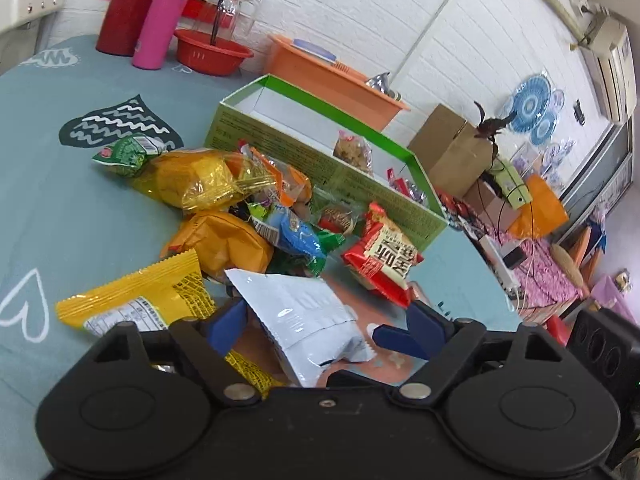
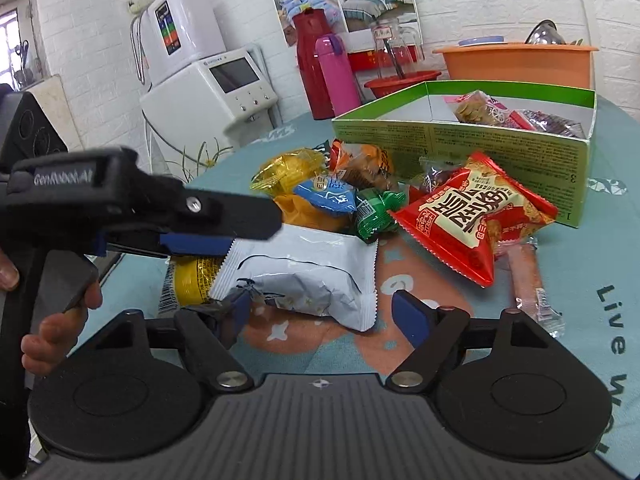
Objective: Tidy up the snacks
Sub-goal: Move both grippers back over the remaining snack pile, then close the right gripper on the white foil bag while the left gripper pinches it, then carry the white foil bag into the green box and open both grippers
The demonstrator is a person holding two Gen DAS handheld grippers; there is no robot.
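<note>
A white snack packet (image 1: 304, 312) (image 2: 304, 280) lies on the teal tablecloth, between the spread blue fingers of both grippers. My left gripper (image 1: 316, 328) is open around it; in the right wrist view it (image 2: 240, 236) reaches in side-on from the left, held by a hand (image 2: 60, 320). My right gripper (image 2: 324, 316) is open too, its left finger touching the packet's crumpled end. Behind it is a pile with a red packet (image 1: 384, 256) (image 2: 476, 216), a yellow packet (image 1: 136, 300) (image 2: 192, 280), a blue one (image 2: 326, 194) and a pink stick (image 2: 528, 284). The green box (image 1: 332, 176) (image 2: 480, 148) holds a few snacks (image 2: 480, 110).
At the back stand a pink flask (image 1: 160, 20) (image 2: 336, 76), a red thermos (image 1: 128, 4), a red bowl (image 1: 212, 50) and an orange basin (image 1: 336, 80) (image 2: 516, 64). A white appliance (image 2: 216, 92) is beyond the table on the left. The table edge (image 1: 480, 264) drops off at right.
</note>
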